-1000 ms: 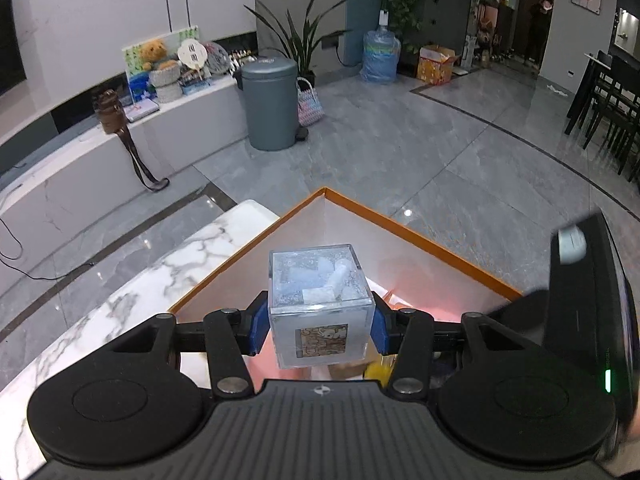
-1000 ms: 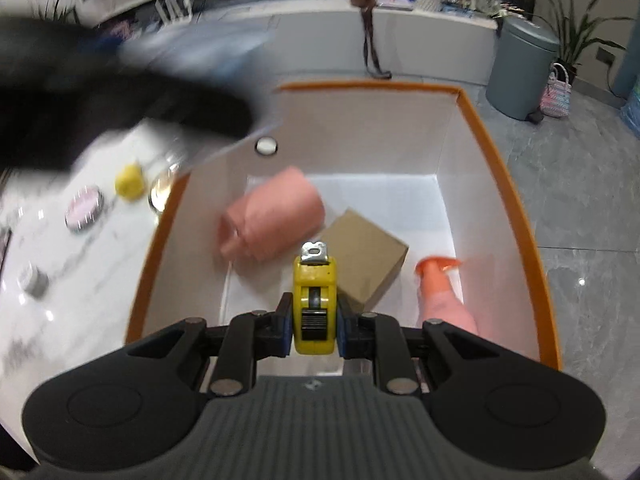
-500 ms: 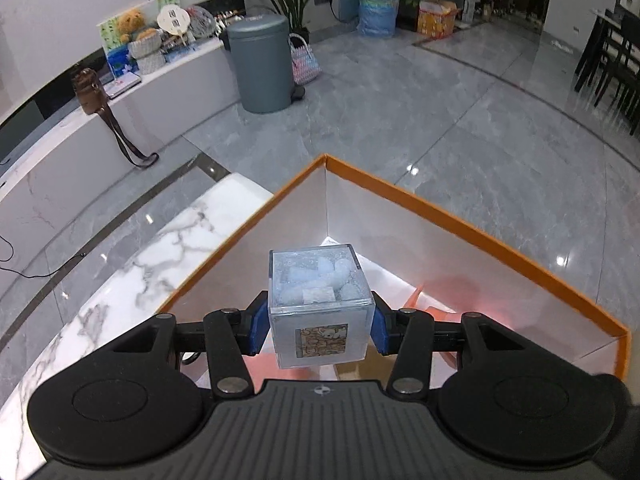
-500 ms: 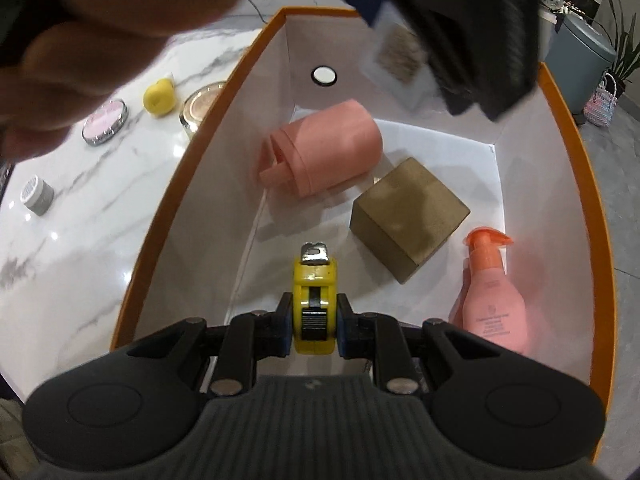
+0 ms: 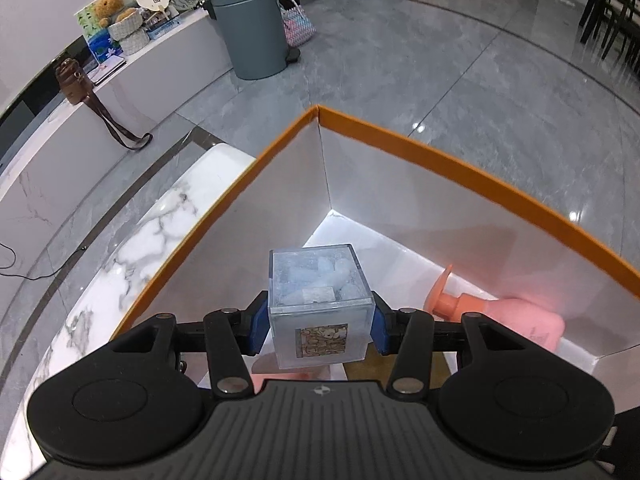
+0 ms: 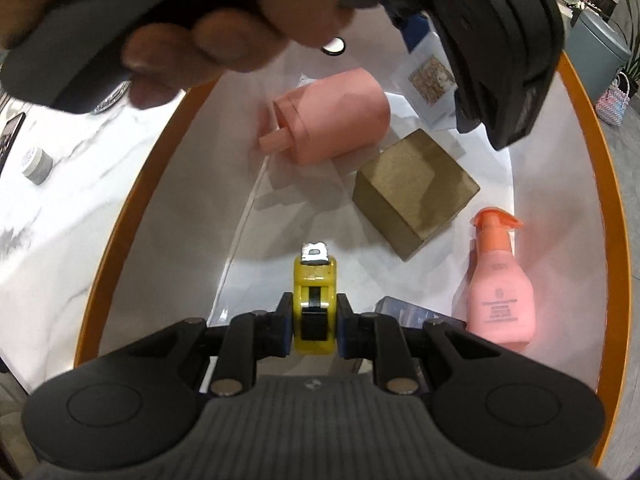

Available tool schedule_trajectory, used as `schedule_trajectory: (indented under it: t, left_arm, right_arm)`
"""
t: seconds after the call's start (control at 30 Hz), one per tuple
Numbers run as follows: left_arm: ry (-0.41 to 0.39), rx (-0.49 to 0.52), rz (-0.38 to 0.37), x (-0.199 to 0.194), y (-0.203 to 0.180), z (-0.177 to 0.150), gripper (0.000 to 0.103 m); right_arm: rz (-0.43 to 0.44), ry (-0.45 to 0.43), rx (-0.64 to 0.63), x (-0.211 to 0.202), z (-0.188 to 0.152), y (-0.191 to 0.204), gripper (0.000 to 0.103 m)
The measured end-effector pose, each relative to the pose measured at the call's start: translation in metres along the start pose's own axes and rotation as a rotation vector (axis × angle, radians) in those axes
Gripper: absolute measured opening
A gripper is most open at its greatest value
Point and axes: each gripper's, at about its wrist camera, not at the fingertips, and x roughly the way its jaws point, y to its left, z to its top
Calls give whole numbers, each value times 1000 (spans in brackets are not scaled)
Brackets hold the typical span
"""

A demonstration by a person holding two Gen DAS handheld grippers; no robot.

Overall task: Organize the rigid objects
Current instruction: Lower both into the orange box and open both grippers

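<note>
My left gripper (image 5: pixel 318 326) is shut on a clear plastic cube box (image 5: pixel 318 300) with pale blue pieces inside, held above the orange-rimmed white box (image 5: pixel 440 160). My right gripper (image 6: pixel 314 322) is shut on a yellow tape measure (image 6: pixel 315 300), low inside the same box (image 6: pixel 116 232). In the right wrist view the left gripper and the hand holding it (image 6: pixel 240 12) fill the top, with the clear cube (image 6: pixel 430 80) showing under them. A pink cylinder (image 6: pixel 336 116), a brown cardboard box (image 6: pixel 416 192) and a pink pump bottle (image 6: pixel 500 284) lie on the box floor.
The box stands on a white marble table (image 6: pixel 52 184). A small grey jar (image 6: pixel 38 162) sits on the table to the left. A grey bin (image 5: pixel 252 28) stands on the floor beyond, near a low white shelf (image 5: pixel 120 88).
The left gripper with the clear cube has moved over the box and tilted down. The right gripper has lowered the tape measure deeper into the box.
</note>
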Motion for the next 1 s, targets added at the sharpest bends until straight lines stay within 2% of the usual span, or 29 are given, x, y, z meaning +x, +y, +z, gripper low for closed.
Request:
schedule_trajectory:
  t: [0.13, 0.17, 0.27, 0.5, 1.0]
  left_arm:
    - [8, 6, 12, 5, -1, -1, 54]
    - [11, 4, 15, 6, 1, -1, 55]
    - [14, 5, 27, 6, 1, -1, 58]
    - [1, 17, 28, 0, 0, -1, 66]
    - [-49, 34, 38, -32, 0, -2, 66]
  right_arm:
    - [-5, -5, 10, -1, 2, -1, 22]
    - [-4, -11, 16, 3, 4, -3, 29]
    - [-12, -19, 24, 1, 4, -5, 37]
    - [-46, -17, 33, 0, 4, -10, 38]
    - [-99, -49, 48, -17, 5, -12, 40]
